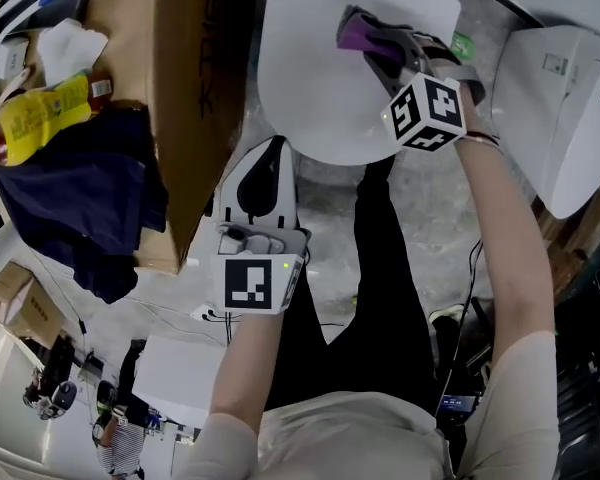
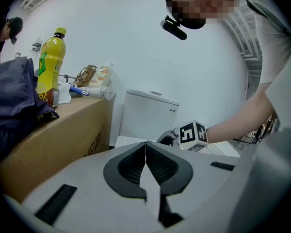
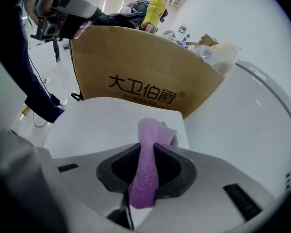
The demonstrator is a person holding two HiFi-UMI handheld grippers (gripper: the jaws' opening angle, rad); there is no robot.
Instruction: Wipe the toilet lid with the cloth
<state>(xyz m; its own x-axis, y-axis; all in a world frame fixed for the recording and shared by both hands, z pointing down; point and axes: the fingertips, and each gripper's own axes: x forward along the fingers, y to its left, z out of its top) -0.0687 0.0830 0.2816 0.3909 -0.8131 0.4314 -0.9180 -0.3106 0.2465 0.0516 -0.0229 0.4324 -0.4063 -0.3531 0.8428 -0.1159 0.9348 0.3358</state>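
Wiping step under way: right gripper (image 1: 383,52) jaws clamp the purple terry cloth (image 3: 146,169), its tip on the white plastic toilet lid (image 1: 310,88) near its far edge. Left gripper (image 1: 270,158) jaws together, empty, off the lid's near edge. Next, probably: sweep the cloth across the bare lid.

Two tongs (image 1: 273,150) (image 1: 376,44) — one cloth (image 1: 354,31), one lid (image 1: 310,98), one bottle (image 1: 38,115).

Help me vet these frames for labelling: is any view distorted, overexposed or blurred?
Head view: even light, the toilet lid close to blown-out white, with little texture. Left gripper view: fisheye bend, dark corners, a mosaic patch at the top; the yellow bottle is sharp. Right gripper view: the same fisheye curves the cardboard box; the purple cloth is crisp, its nap visible.
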